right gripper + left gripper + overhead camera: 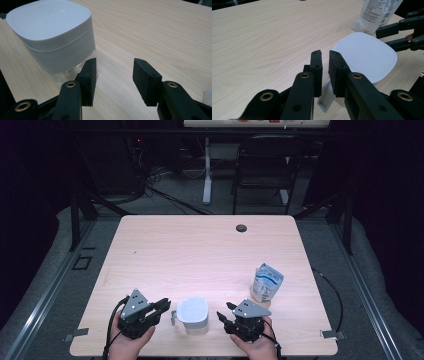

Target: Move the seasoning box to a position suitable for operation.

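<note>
A white, lidded, square container (192, 312) with rounded corners stands near the table's front edge, between my two grippers. Its small handle (173, 316) sticks out to the left. My left gripper (165, 304) points at that handle. In the left gripper view its jaws (325, 53) stand almost together, with the handle (325, 100) pinched low between the pads and the container (364, 55) just beyond. My right gripper (224, 312) sits right of the container, open. In the right gripper view nothing lies between its jaws (115, 65), and the container (52, 32) stands beside the left one.
A blue and white pouch (266, 282) stands upright to the right of the container, behind my right gripper. The wooden table (200, 250) has a round cable hole (241, 228) at its far edge. A folding chair (265, 165) stands behind the table.
</note>
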Tool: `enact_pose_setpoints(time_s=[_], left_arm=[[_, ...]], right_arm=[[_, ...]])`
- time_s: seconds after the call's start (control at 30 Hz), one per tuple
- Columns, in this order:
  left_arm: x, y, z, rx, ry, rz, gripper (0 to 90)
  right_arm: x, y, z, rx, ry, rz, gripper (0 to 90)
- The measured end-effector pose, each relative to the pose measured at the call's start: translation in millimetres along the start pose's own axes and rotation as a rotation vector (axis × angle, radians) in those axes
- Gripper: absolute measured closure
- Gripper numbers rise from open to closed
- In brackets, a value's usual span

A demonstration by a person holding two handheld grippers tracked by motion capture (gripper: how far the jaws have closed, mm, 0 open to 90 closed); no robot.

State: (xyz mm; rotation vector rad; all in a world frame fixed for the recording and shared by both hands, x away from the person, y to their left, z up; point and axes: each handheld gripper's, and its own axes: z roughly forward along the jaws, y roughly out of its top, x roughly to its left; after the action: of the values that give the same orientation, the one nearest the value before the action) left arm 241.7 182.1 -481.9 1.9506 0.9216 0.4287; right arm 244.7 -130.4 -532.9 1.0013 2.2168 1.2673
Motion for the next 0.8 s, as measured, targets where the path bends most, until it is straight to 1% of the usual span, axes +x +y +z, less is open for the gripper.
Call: enact_pose_setpoints(time_s=[0.03, 0.1, 0.17, 0.2, 0.23, 0.3, 0.37, 0.43, 0.5, 0.57, 0.6, 0.7, 0.8], left_arm=[[0.0, 1.1, -0.5, 0.004, -0.005, -0.003, 84.1], [0.0, 3.0, 0.5, -0.009, -0.018, -0.017, 87.0], [-1.7, 4.7, 1.2, 0.001, -0.015, -0.008, 88.7], [-2.4, 5.3, 2.1, -0.001, -0.019, -0.009, 90.0], [-3.4, 6.2, 2.3, 0.005, -0.014, -0.009, 90.0], [-5.0, 7.6, 3.3, -0.004, -0.032, -0.012, 90.0], [-6.4, 8.3, 4.7, -0.001, -0.049, -0.013, 90.0], [-9.0, 8.3, 6.7, 0.017, -0.050, 0.009, 90.0], [-11.2, 7.8, 8.8, 0.026, -0.054, 0.021, 90.0], [-12.3, 7.6, 10.3, 0.034, -0.062, 0.026, 90.0], [-13.0, 7.4, 11.2, 0.038, -0.066, 0.023, 90.0], [-14.1, 7.2, 14.2, 0.049, -0.076, 0.031, 90.0], [-15.6, 7.8, 16.1, 0.060, -0.065, 0.048, 90.0]], right_arm=[[-0.1, 0.3, 0.3, -0.005, 0.000, 0.005, 54.2], [-0.9, 1.5, 0.6, -0.005, 0.002, 0.005, 54.2], [-0.8, 2.6, 1.4, -0.011, 0.003, 0.010, 54.2], [-0.7, 3.4, 1.2, -0.009, 0.004, 0.008, 54.2], [-0.6, 4.1, 1.3, -0.010, 0.005, 0.006, 54.2], [0.2, 5.1, 1.4, -0.015, 0.006, 0.006, 54.2], [0.7, 5.8, 1.3, -0.015, 0.008, 0.005, 54.1], [1.1, 5.8, 0.8, -0.015, 0.007, 0.005, 54.1], [0.4, 5.9, 0.2, -0.013, 0.007, 0.006, 54.1], [-0.7, 5.7, 0.1, -0.014, 0.008, 0.015, 54.2], [-0.9, 5.7, 0.2, -0.014, 0.008, 0.021, 54.2], [-1.2, 5.6, -0.5, -0.011, 0.008, 0.024, 54.2], [-0.9, 4.5, -0.1, -0.008, 0.006, 0.023, 54.2]])
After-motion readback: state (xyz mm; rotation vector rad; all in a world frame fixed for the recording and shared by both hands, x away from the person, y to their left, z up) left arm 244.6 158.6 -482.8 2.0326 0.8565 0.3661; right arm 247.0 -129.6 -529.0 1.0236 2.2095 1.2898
